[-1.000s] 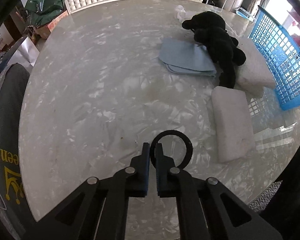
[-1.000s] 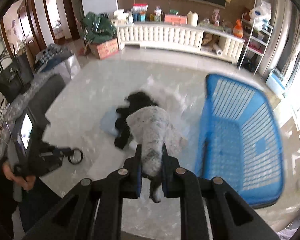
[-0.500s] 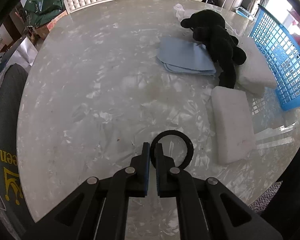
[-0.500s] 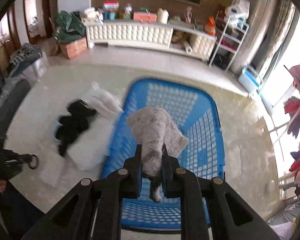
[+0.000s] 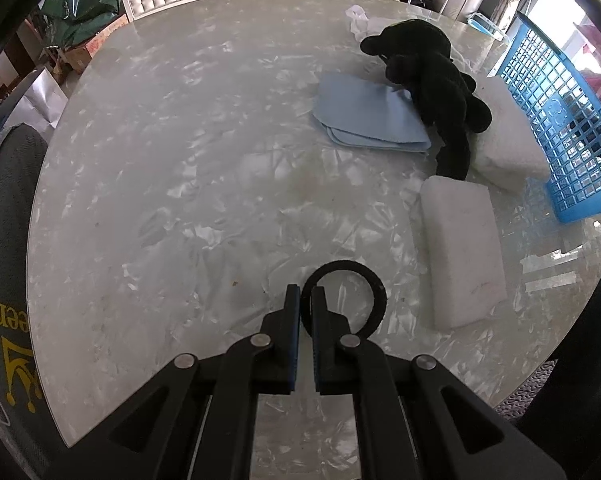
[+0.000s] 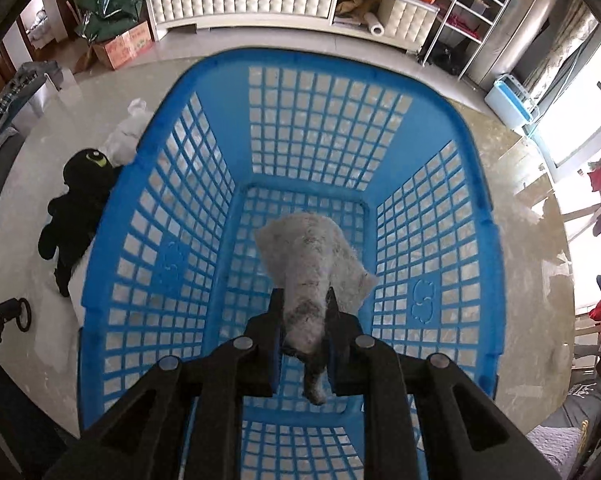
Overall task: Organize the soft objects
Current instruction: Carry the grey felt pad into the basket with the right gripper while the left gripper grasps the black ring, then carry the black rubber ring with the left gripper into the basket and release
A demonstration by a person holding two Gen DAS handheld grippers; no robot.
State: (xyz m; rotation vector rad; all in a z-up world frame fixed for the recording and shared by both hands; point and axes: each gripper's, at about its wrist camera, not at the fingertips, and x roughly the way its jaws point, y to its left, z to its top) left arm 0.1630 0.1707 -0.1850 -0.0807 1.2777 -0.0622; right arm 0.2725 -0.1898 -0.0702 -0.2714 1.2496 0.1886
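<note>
My right gripper (image 6: 302, 300) is shut on a grey fluffy soft object (image 6: 308, 256) and holds it over the inside of the blue mesh basket (image 6: 148, 208). My left gripper (image 5: 305, 300) is shut on a black ring (image 5: 374, 292) low over the marble table (image 5: 180, 160). On the table lie a black plush toy (image 5: 432, 76), a folded light blue cloth (image 5: 364, 116), a white foam block (image 5: 462, 252) and a white pillow (image 5: 508, 136) beside the basket (image 5: 564, 112). The black plush toy (image 6: 80, 200) also shows in the right wrist view.
A white plastic bag (image 5: 358, 20) lies at the table's far side. A dark chair back (image 5: 4, 240) stands at the left table edge. A white tufted cabinet (image 6: 240, 0) and shelves (image 6: 468, 8) stand behind the table.
My right gripper carried the grey soft object from above the table to over the basket and lower into it. My left gripper stayed almost still with the black ring.
</note>
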